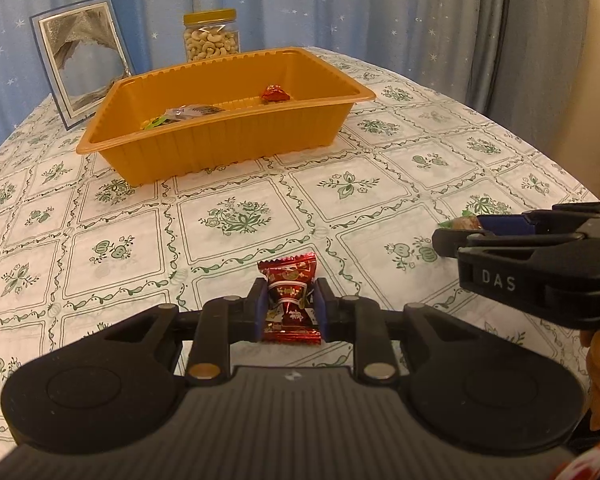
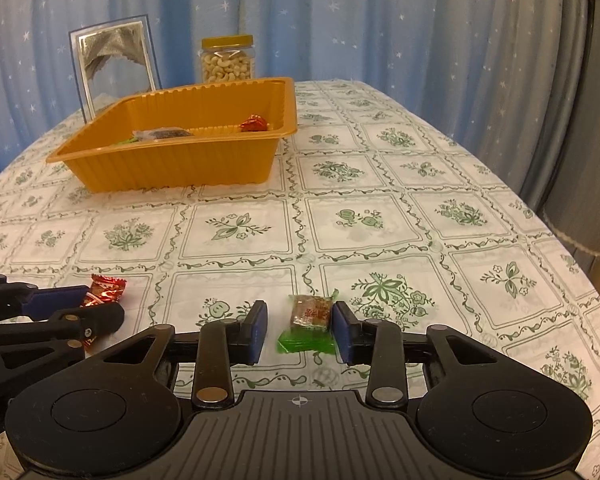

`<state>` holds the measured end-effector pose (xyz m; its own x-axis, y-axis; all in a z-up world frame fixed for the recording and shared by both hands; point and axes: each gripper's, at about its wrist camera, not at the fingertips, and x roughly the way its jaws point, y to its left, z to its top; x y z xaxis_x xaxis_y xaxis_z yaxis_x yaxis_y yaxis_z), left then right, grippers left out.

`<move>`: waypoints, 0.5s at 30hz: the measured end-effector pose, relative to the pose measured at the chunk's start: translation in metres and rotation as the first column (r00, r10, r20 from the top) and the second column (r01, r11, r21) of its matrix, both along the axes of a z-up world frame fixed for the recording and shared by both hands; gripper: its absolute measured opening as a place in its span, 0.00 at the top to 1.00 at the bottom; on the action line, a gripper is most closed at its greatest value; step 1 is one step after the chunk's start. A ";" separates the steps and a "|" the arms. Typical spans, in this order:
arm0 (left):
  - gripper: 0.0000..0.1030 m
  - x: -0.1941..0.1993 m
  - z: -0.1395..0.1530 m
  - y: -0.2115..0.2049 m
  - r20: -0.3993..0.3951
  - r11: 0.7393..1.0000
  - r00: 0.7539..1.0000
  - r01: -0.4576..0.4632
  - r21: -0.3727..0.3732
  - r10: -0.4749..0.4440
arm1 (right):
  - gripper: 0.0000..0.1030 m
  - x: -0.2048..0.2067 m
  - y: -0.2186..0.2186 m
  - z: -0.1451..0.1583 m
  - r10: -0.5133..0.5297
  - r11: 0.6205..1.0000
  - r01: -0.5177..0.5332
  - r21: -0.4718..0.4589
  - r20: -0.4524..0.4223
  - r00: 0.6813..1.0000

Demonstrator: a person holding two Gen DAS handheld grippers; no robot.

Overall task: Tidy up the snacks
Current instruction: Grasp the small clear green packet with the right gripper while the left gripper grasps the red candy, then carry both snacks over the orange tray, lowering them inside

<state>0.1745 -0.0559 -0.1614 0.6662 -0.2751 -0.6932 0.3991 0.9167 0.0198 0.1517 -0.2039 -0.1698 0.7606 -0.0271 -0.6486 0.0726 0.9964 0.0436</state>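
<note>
Left tongs (image 1: pixel 290 306) pinch red candy (image 1: pixel 290 300); right tongs (image 2: pixel 300 326) spread around green candy (image 2: pixel 310 312).

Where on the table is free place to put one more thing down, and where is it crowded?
Free: the tablecloth between the orange tray and both grippers, and all its right part. Crowded: the far left corner, with tray, cashew jar and picture frame, and the near edge, with red candy and green candy.

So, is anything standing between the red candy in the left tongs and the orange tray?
Nothing visible does. The left tongs are shut on the red candy, and only bare tablecloth lies between it and the orange tray.
</note>
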 end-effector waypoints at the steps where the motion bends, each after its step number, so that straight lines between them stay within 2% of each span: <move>1: 0.79 -0.001 0.000 0.000 0.000 1.000 1.000 -0.005 0.001 0.005 | 0.67 0.000 0.000 0.000 -0.006 1.000 0.006 0.002 0.000 1.000; 2: 0.80 -0.002 0.001 0.000 0.001 1.000 1.000 -0.011 0.004 0.011 | 0.79 0.001 -0.001 0.001 -0.012 1.000 0.012 0.005 -0.001 1.000; 7: 0.80 -0.010 0.005 0.006 -0.005 0.999 0.999 -0.053 -0.002 0.053 | 0.79 -0.005 -0.006 0.007 -0.022 0.999 0.021 0.039 0.010 1.000; 15: 0.80 -0.028 0.023 0.021 -0.019 0.991 0.992 -0.127 -0.034 0.126 | 0.80 -0.020 -0.002 0.022 0.020 0.997 -0.024 0.071 0.046 0.999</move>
